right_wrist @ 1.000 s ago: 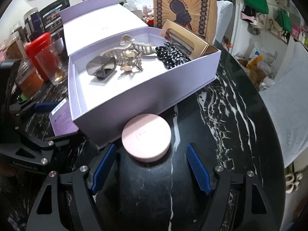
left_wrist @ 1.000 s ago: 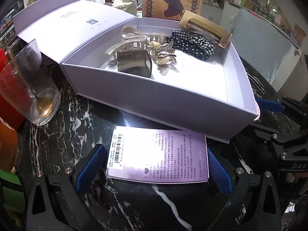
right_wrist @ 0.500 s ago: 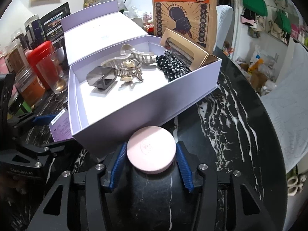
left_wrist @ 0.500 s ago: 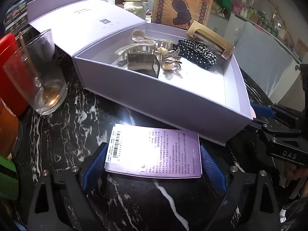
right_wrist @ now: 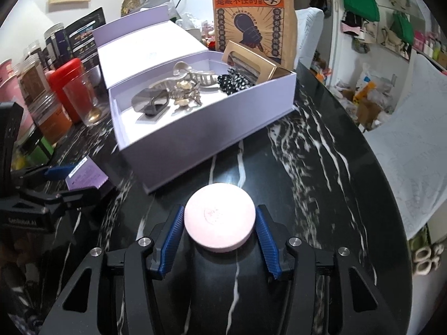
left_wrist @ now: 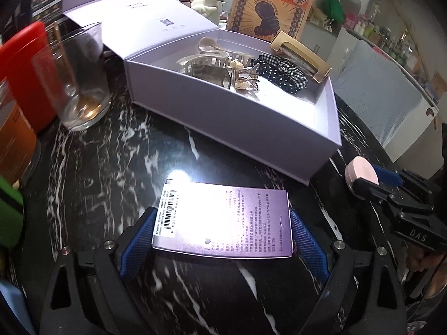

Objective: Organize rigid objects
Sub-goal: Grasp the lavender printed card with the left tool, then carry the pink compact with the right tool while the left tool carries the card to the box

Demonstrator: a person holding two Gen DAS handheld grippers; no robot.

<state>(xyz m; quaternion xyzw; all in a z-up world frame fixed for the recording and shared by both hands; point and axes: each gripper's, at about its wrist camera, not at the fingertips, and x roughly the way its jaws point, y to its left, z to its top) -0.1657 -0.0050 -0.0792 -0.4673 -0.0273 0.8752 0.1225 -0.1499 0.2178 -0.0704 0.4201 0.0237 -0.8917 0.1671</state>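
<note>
Both grippers point(left_wrist: 222, 237) point(right_wrist: 220, 227) angle downward, jaws clamped.

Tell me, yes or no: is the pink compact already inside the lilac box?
No, the pink compact sits outside the lilac box, on the marble table, clamped in the right claw.

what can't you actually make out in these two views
- Purple card, left wrist view: glare washes out most of its print.
- Gold box, right wrist view: its contents are too dark behind the window.
- Dark hair clip, left wrist view: its lower part is hidden by the lavender box front wall.
- Glass, right wrist view: what lies at the bottom is too small to tell.
</note>
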